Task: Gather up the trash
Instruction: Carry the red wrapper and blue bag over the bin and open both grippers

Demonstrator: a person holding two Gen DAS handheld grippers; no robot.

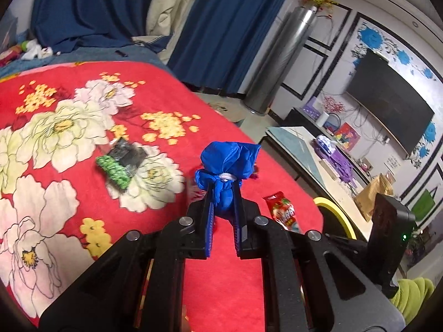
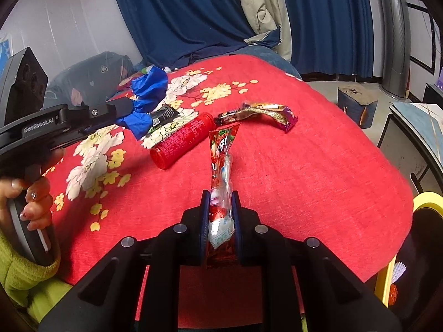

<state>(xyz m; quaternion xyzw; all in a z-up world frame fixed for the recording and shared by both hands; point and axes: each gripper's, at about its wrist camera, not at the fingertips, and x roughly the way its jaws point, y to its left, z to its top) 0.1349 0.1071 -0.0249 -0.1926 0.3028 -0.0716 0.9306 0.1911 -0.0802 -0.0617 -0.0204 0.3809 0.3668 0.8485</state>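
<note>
Blue curtains (image 2: 193, 13) hang behind a bed covered with a red flowered blanket (image 2: 318, 166), where litter lies scattered during a clean-up. At far left in the right wrist view, a hand (image 2: 30, 202) in a green sleeve (image 2: 25, 274) grips the handle of the left claw (image 2: 130, 110), which is clenched on a crumpled blue bag (image 2: 149, 88) and holds it clear above the blanket. Under and just past that bag lies a black-and-green packet (image 2: 163, 116), touching the top end of a red bottle (image 2: 185, 141) that lies on its side, its long axis running from lower left to upper right. Beyond the bottle's cap end sprawls a brown and purple wrapper (image 2: 265, 113). At centre, the right claw (image 2: 221, 207) is clamped on one end of a long red snack wrapper (image 2: 221, 149), whose long axis points straight away from the claw toward the bottle's cap; the far tip appears to rest near the bottle. At far right, beside the bed's edge, the yellow rim of a bin (image 2: 426, 202) shows, partly cut off. Judging by the layout, the bin lies to the right of both claws and nearer the right one, so the snack wrapper seems likely to reach it first, with the blue bag needing a longer carry across the bed.
</note>
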